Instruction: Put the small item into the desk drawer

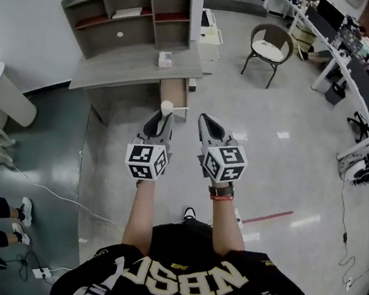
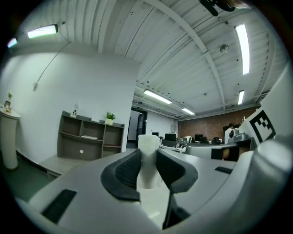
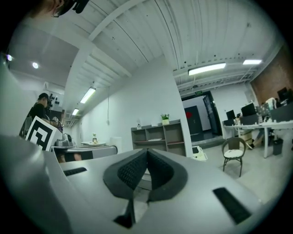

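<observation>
And there's the left gripper [image 1: 159, 121], held out level at chest height, its ribbed black rubber pads [image 2: 126, 169] clamped on either side of the small item [image 2: 148, 155]: a smooth, matte white little tumbler shape, round in section, narrower at the foot and standing upright, its rim poking up above the jaw tips. So the jaws are partway apart, just the width of that piece, and pressing on it. Beside it the right gripper [image 3: 146, 155] carries nothing; its two dark textured pads meet at the tips in a neat wedge. Both have curved, glossy grey plastic shells, each with a cube of black-and-white squares at the back. The item is up in the air over the shiny grey floor [image 1: 290, 164], out in front of the desk [image 1: 127, 68], a flat slab of pale grey wood grain with a boxy open shelf unit [image 1: 131, 12] on top. The drawer [image 1: 175, 97] hangs pulled out from the desk's near edge, a narrow light-wood box.
</observation>
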`<state>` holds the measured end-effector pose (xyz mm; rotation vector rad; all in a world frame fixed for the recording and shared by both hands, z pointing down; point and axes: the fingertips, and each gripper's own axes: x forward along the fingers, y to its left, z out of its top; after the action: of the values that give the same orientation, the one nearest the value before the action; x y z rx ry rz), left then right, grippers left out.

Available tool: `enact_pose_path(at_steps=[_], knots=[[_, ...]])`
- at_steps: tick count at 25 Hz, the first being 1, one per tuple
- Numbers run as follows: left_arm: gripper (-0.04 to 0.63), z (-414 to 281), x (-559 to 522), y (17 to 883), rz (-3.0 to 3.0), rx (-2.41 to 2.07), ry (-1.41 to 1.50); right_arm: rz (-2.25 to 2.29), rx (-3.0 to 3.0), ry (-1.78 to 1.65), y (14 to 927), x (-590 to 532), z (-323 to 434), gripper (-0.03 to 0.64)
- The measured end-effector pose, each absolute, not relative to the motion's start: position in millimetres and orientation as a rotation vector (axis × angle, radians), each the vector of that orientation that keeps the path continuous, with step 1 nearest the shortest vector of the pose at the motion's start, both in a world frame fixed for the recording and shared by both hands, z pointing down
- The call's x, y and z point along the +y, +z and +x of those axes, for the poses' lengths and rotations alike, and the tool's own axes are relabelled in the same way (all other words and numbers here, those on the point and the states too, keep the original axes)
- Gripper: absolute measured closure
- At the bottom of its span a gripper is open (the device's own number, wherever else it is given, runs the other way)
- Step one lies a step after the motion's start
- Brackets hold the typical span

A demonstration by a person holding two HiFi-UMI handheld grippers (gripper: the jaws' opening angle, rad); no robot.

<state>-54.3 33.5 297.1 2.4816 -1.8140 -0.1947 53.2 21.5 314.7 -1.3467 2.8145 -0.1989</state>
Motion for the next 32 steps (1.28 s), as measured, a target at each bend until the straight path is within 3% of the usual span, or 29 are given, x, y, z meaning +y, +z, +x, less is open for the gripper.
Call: enact_pose_path(at_steps=[13, 32], knots=[[0.474, -92.9, -12.0, 315.7, 2.332, -1.968, -0.119, -1.150, 2.914, -0.357, 349.6, -40.4, 13.5, 0.609], [0.472, -181.5, -198.6, 326.4, 2.455, -1.889, -0.135, -1.366, 2.851, -0.204, 343.2, -225.5, -68.8, 0.598]])
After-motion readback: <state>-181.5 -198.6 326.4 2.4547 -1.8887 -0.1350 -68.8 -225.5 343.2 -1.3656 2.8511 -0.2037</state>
